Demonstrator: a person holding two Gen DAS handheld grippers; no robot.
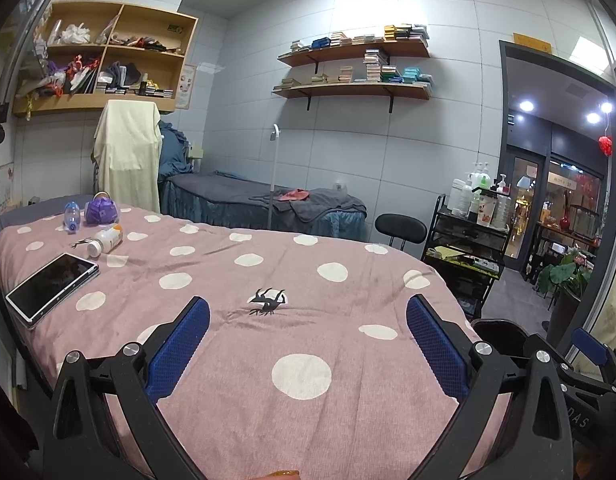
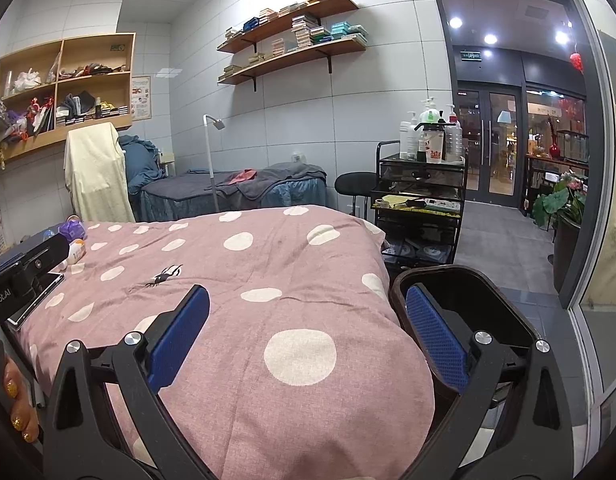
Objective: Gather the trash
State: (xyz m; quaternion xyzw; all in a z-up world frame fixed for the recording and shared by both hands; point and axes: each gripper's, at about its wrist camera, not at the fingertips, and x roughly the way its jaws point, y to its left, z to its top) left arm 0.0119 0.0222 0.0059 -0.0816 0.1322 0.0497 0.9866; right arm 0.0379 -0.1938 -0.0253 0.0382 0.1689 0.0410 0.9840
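On the pink dotted bed cover (image 1: 348, 360), at the far left, lie a white-and-orange pill bottle (image 1: 105, 241), a small clear blue bottle (image 1: 71, 216) and a crumpled purple bag (image 1: 102, 210). A black spider-shaped item (image 1: 268, 301) rests mid-bed, just beyond my left gripper (image 1: 308, 344), which is open and holds nothing. My right gripper (image 2: 308, 340) is open too, over the bed's right corner, its right finger above a dark brown bin (image 2: 464, 292) beside the bed. The spider-shaped item (image 2: 164, 276) and pill bottle (image 2: 76, 252) show at that view's left.
A white-framed tablet (image 1: 52, 282) lies at the bed's left edge. A black trolley (image 2: 422, 200) with bottles and a black stool (image 2: 354, 184) stand right of the bed. A second bed (image 1: 264, 204) lies behind. An open doorway (image 2: 508, 120) is at the right.
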